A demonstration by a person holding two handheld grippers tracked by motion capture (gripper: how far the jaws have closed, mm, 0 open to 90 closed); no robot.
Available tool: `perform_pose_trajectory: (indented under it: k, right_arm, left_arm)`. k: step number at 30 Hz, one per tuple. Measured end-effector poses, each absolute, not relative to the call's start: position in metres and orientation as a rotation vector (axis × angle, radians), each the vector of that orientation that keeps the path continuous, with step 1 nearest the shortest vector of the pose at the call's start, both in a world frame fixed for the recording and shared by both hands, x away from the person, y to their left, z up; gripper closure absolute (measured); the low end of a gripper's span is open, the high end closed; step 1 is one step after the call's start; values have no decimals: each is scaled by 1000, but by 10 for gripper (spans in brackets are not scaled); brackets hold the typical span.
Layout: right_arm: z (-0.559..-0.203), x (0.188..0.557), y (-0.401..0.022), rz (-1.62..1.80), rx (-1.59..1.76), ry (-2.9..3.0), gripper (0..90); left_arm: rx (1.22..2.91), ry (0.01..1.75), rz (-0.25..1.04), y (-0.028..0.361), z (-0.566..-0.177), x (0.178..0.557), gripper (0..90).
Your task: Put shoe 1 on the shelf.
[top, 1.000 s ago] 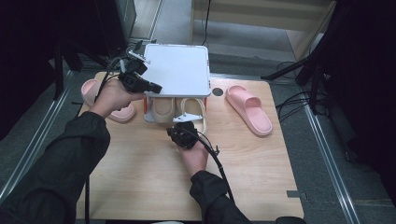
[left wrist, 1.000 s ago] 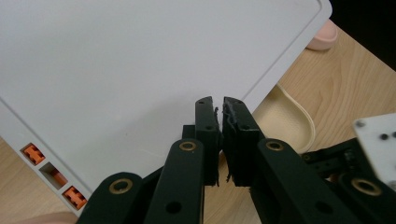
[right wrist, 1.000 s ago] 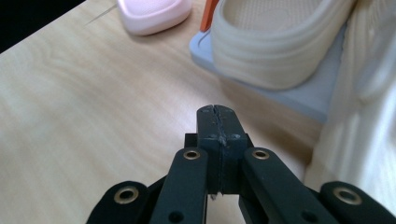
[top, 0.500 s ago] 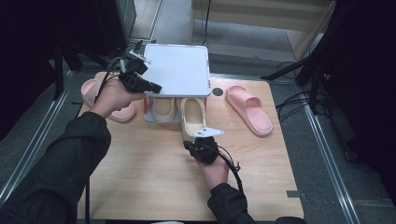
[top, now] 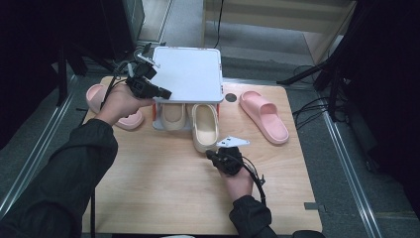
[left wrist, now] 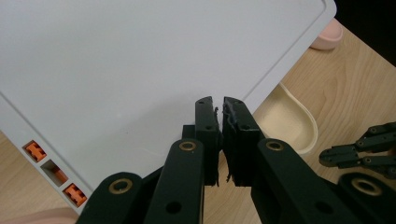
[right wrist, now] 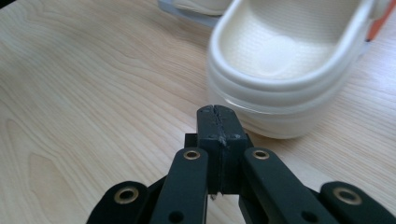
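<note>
risk: we are keeping both jaws closed, holding nothing | left gripper (top: 159, 92) resting on rack lid (top: 190, 74) | right gripper (top: 214, 157) near cream slipper (top: 205, 126) sticking out of rack, could nudge it crooked

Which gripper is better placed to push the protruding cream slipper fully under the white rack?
Right. The right gripper, shut, sits just behind the cream slipper; the left gripper rests on the rack.
</note>
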State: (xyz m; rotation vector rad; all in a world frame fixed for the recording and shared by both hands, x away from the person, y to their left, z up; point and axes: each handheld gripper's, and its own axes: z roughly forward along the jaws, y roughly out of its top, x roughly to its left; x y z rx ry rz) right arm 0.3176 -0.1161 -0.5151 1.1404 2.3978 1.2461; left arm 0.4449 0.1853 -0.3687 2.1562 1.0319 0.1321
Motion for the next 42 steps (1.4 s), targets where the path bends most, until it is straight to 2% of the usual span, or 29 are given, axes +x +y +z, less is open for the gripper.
perform_pose_trajectory:
  k: [6,30,42]
  right_arm:
    - [-519,332,-120,1235,1177,2406,900]
    - [-512,400,-88,1203,1216,2346,900]
    - [-514,405,-92,1251,1262,2341,891]
  left_arm:
    - [2157,1032,131,185,-369,445,845]
    - [2146,1033,127,186,-369,445,846]
    - [2123,1052,119,190,-370,445,820]
